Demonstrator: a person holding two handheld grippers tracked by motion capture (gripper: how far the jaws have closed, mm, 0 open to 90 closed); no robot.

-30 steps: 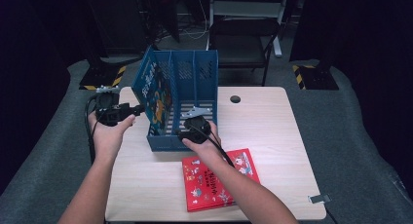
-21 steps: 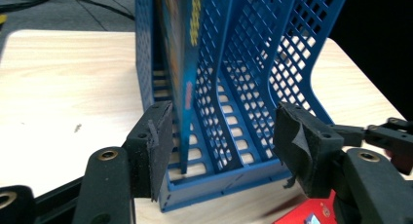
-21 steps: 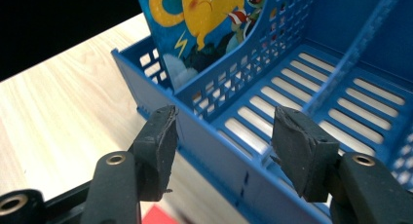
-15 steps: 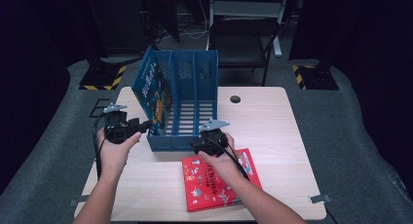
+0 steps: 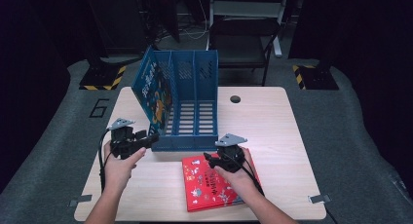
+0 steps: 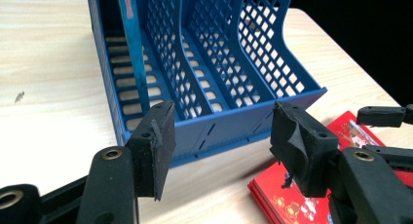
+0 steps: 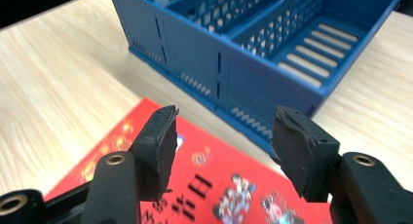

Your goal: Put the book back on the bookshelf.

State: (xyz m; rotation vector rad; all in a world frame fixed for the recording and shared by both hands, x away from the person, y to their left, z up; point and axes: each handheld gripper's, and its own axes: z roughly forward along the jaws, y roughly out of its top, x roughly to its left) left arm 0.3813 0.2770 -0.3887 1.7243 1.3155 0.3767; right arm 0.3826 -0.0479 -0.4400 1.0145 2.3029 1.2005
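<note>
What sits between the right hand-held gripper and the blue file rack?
Only bare tabletop and the red book's edge separate the right hand-held gripper from the blue file rack, per the right gripper view.

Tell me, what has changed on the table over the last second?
Both hands drew back from the blue file rack toward the person. The right gripper now hovers open over the red book; the left gripper, empty, sits by the rack's front left corner, its jaws having just closed a little. Rack, the book standing in it and red book stayed put.

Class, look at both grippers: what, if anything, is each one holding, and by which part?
Nothing is held. The left gripper and the right gripper both stand open with empty jaws, the right above the red book.
</note>
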